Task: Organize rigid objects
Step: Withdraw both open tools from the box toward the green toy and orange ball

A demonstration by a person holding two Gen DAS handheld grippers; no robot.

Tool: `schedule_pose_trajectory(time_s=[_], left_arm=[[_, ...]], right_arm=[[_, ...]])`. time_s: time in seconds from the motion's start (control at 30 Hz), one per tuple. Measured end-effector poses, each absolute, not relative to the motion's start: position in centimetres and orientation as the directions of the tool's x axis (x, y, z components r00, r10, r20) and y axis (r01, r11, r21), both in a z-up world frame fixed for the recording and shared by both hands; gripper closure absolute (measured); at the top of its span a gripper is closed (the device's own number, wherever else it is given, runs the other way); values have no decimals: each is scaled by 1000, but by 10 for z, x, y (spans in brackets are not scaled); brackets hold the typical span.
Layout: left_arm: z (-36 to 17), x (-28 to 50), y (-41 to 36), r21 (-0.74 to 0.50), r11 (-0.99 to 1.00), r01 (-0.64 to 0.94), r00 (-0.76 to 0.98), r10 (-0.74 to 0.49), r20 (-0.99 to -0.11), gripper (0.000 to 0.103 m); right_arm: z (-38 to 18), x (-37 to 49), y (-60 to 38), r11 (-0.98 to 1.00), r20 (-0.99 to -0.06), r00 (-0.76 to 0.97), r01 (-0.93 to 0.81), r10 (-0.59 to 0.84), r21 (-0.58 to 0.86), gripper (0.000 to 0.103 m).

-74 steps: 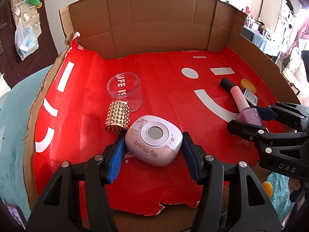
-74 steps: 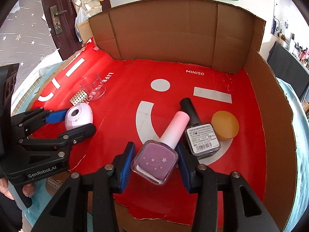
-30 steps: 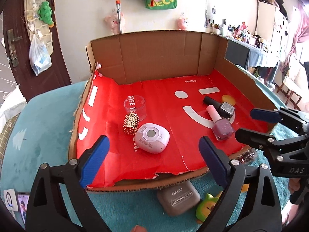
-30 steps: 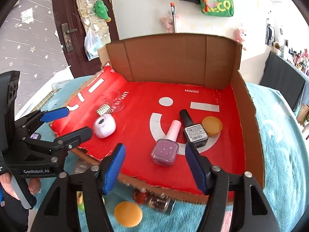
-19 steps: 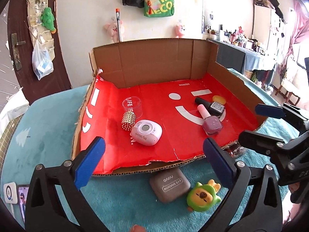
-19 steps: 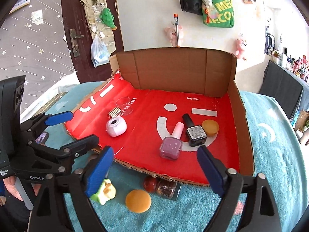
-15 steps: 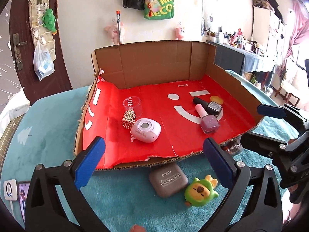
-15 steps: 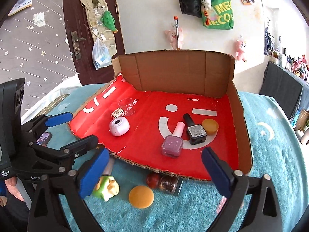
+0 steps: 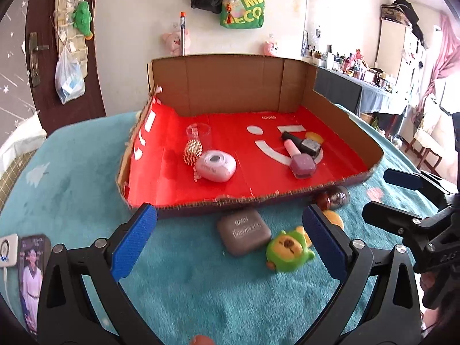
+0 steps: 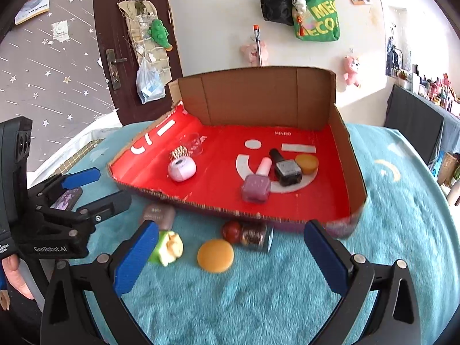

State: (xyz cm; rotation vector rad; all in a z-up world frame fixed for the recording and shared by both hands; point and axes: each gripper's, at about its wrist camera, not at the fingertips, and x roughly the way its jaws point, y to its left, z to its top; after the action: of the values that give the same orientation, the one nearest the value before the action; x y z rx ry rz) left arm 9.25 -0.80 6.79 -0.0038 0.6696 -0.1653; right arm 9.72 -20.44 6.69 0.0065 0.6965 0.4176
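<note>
A red-lined cardboard tray [image 9: 287,192] [image 10: 342,155] holds a pink compact [image 9: 215,169] [image 10: 181,169], a gold studded cylinder [image 9: 192,151], a clear cup [image 9: 198,132], a purple nail polish [image 9: 302,165] [image 10: 256,187], a black polish bottle [image 10: 286,169] and an orange disc [image 10: 307,163]. On the teal cloth in front lie a grey case [image 9: 243,231] [image 10: 158,215], a green toy [image 9: 289,250] [image 10: 168,247], an orange disc [image 10: 215,255] and a dark red-capped bottle [image 10: 248,234]. My left gripper [image 9: 230,244] and right gripper [image 10: 230,261] are wide open, empty, above the cloth.
A photo card [image 9: 31,261] and a white device [image 9: 7,250] lie at the cloth's left edge. A dark door [image 10: 129,43] and a wall with hanging bags [image 10: 313,11] stand behind the tray. A cluttered shelf [image 9: 359,69] is at the far right.
Both grippers let go of the compact and the purple polish in the tray, opened wide and drew back toward me over the teal cloth. The loose items in front of the tray came into view.
</note>
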Motion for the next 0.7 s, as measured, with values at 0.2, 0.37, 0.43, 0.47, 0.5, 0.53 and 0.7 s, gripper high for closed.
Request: schedule_pose_trajectory(time_s=[0.2,0.37,0.43,0.47,0.5,0.53,0.7], left_arm=[[54,81,-8,-78,988,137,750,-155,-644,0],[42,73,-5,-105,987,123,725,-162,-670,0],[38,71,-4,-117,985,124,714,-170,-679,0],[35,69,-4,-121,985,124,709,-173,-684,0],[33,68,-4,-122,985,123,707,-173,-686,0],[31,67,-4,-123,985,123,703,-174,-690,0],[19,61,-7,-126,984,127,681,-179,-710,0]], right_arm=[[54,87,-206,926,-646,679,-356,349,126,0],[45,79,-205,933,-662,677,-347,322,98,0],[40,76,-206,936,-669,675,-341,311,91,0],[38,76,-206,936,-672,672,-339,310,93,0],[35,76,-207,937,-679,666,-336,310,98,0],[33,76,-208,937,-684,661,-333,310,102,0],[21,73,-208,938,-709,635,-328,307,113,0]])
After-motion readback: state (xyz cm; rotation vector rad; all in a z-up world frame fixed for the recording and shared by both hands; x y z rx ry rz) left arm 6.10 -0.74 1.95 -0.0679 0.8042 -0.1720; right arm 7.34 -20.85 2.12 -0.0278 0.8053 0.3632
